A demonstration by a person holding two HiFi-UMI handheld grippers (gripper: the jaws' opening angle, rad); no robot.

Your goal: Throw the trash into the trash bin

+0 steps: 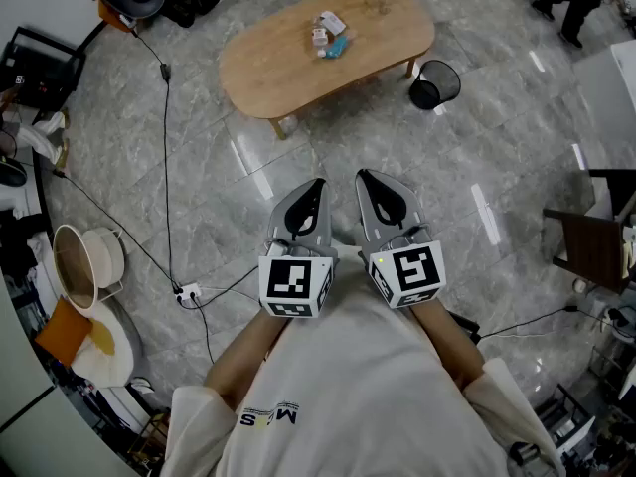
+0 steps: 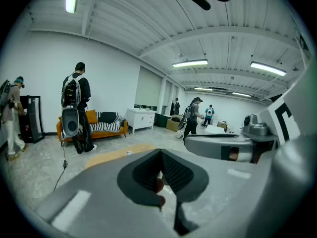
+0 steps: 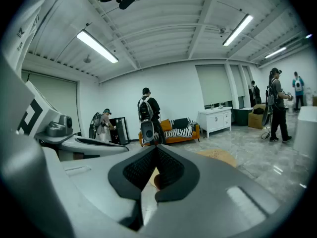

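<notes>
Not started: the trash (image 1: 329, 34) lies on the far bench (image 1: 268, 63), with the trash bin (image 1: 434, 83) just right. The left claw (image 1: 314, 187) and right claw (image 1: 368, 179) are closed, empty.

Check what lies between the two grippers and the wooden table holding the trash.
Nothing. In the head view, only bare grey floor with light glare separates the left gripper and the right gripper from the table.

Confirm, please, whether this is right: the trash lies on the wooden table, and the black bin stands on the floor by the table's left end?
Not quite: the head view shows the black bin by the right end of the wooden table, not the left. The trash does lie on it.
</notes>
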